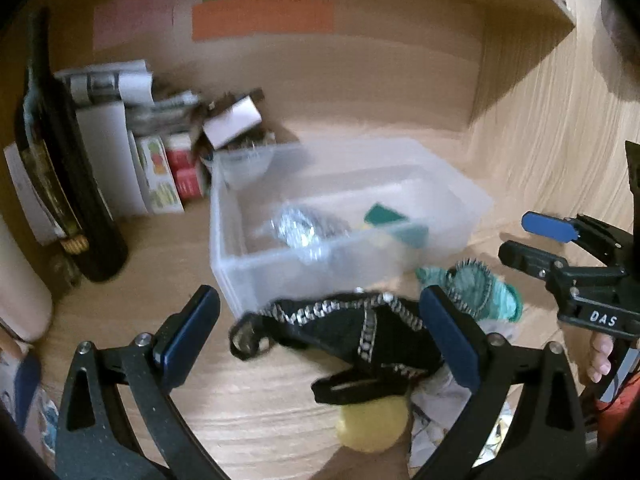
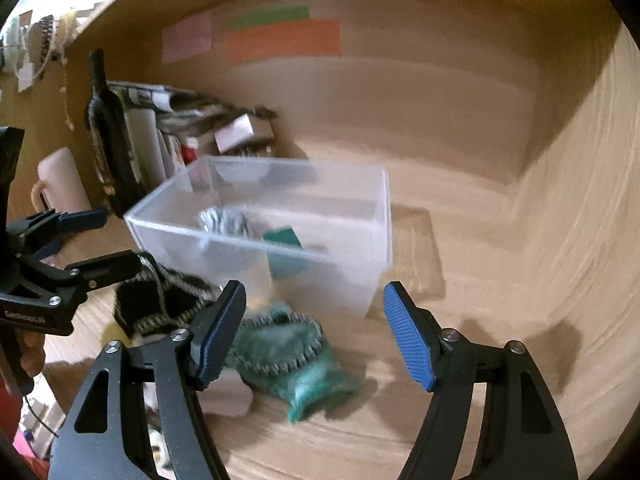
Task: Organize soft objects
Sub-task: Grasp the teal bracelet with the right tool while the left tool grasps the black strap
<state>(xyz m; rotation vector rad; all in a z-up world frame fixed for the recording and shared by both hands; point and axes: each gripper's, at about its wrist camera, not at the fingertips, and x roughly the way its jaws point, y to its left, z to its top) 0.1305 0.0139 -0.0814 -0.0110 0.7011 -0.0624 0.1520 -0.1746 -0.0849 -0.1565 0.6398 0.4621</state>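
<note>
While both of my tools hang wide apart over the wooden bench point(image 2: 460, 400), I judge that I am between picks: a silvery scrubber point(image 1: 298, 226) and a green sponge point(image 1: 394, 220) already lie in the clear plastic bin point(image 1: 248, 280), and the soft pieces in front of it have yet to go in. My left tool point(image 1: 320, 332) is released and grips nothing; its blue pads straddle the black knitted piece with pale trim point(image 1: 352, 336), the right-hand pad seemingly against the fabric, though blur keeps me from being sure. That black piece lies just in front of the bin, draped over a yellow ball point(image 1: 372, 424). My right tool point(image 2: 316, 332) is likewise released and empty, poised above the teal knitted cloth point(image 2: 304, 364), which lies beside the black piece, close to the bin's near wall. Next, I think, the left tool should drop lower, clench on the black piece, then lift it over the rim.
</note>
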